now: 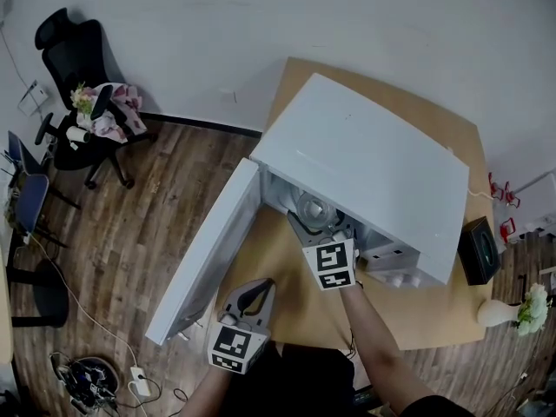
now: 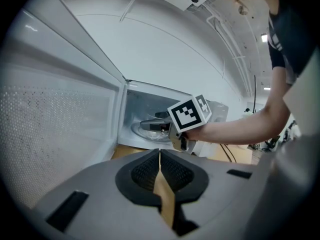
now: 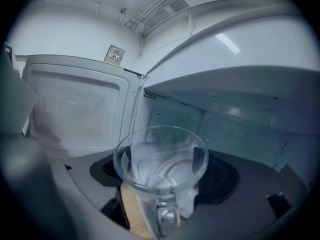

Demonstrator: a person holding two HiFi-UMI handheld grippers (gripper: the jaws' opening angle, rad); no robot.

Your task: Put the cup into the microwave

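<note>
The white microwave (image 1: 373, 168) stands on the wooden table (image 1: 426, 320) with its door (image 1: 208, 259) swung open to the left. A clear glass cup (image 1: 314, 208) with a handle sits between the jaws of my right gripper (image 1: 318, 224), which is shut on it at the mouth of the cavity. In the right gripper view the cup (image 3: 160, 159) fills the middle, with the cavity's back wall (image 3: 240, 134) beyond it. My left gripper (image 1: 259, 290) is shut and empty, low in front of the door. Its closed pads (image 2: 159, 173) point toward the cavity (image 2: 145, 119).
A black box (image 1: 479, 250) sits at the table's right edge, and a white vase of flowers (image 1: 512, 311) stands beyond it. An office chair (image 1: 82, 68) stands far left on the wood floor. Cables and a power strip (image 1: 95, 379) lie at the bottom left.
</note>
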